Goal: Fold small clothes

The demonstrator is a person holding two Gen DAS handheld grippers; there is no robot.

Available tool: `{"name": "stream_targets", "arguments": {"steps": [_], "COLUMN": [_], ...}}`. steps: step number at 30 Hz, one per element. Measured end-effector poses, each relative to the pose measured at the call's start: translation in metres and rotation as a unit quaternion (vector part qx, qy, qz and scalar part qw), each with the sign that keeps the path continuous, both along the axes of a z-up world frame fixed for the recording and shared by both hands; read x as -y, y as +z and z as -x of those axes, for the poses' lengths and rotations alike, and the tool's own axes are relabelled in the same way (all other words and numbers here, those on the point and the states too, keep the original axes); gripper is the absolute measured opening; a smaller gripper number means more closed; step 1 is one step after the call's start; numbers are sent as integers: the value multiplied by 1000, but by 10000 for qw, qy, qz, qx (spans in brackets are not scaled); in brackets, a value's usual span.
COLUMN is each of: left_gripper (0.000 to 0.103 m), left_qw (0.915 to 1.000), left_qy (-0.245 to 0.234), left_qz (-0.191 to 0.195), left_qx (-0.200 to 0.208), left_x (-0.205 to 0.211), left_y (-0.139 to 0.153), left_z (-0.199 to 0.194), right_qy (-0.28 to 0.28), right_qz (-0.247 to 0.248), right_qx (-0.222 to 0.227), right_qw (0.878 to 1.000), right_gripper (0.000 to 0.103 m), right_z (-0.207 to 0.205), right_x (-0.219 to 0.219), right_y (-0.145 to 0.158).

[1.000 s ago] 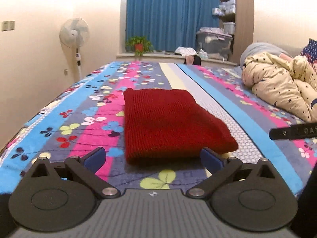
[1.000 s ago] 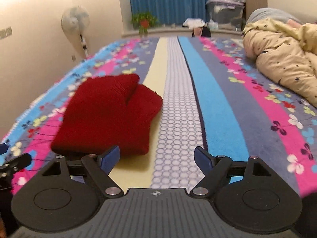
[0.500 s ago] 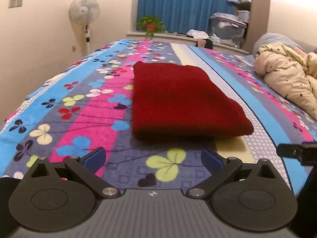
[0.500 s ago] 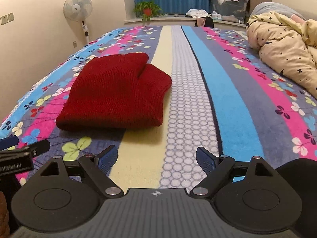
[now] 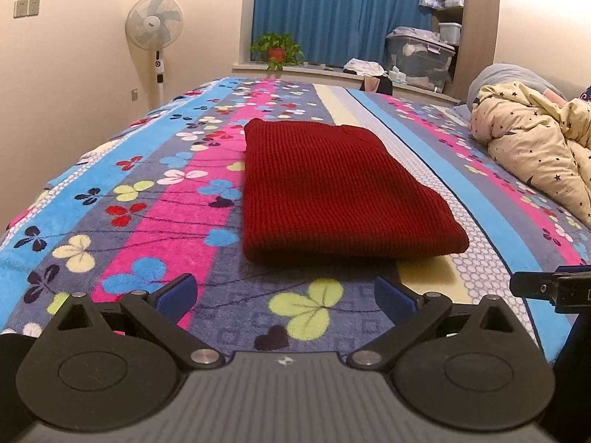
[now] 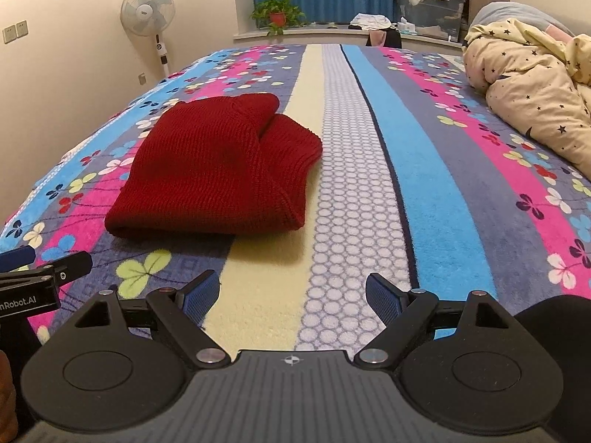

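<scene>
A dark red knitted garment (image 5: 332,188) lies folded into a flat rectangle on the striped flowered bedspread (image 5: 166,221). In the right wrist view the same red garment (image 6: 218,170) sits ahead and to the left. My left gripper (image 5: 286,297) is open with nothing between its blue pads, a short way back from the garment's near fold. My right gripper (image 6: 293,297) is open too, empty, over the cream and dotted stripes to the right of the garment. Each gripper's tip shows at the edge of the other's view.
A bunched cream quilt with stars (image 5: 535,147) lies on the right side of the bed. A standing fan (image 5: 154,33) is by the left wall. A potted plant (image 5: 277,50) and storage boxes (image 5: 419,59) stand on the far sill before blue curtains.
Both grippers have drawn back and risen from the folded garment, which now lies farther ahead. The garment itself has not moved. Both stay open.
</scene>
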State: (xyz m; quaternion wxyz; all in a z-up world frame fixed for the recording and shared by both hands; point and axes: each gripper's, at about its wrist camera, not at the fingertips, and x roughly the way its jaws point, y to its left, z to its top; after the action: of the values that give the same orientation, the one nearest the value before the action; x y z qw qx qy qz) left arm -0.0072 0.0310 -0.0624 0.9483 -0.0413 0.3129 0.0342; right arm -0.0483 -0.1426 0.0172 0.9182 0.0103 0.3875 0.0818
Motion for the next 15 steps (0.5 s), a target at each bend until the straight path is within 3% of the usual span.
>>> {"name": "stream_targets", "arguments": {"steps": [15], "left_gripper": [102], "left_qw": [10000], "left_qy": [-29], "left_qz": [-7], "left_qx": [20], "left_x": [1], "left_y": [1], "left_z": [1], "right_qy": [4], "right_qz": [12], "right_qx": [3], "right_qw": [10000], "right_gripper": [87], "right_z": [0], "right_x": [-1], "right_y": [0]}}
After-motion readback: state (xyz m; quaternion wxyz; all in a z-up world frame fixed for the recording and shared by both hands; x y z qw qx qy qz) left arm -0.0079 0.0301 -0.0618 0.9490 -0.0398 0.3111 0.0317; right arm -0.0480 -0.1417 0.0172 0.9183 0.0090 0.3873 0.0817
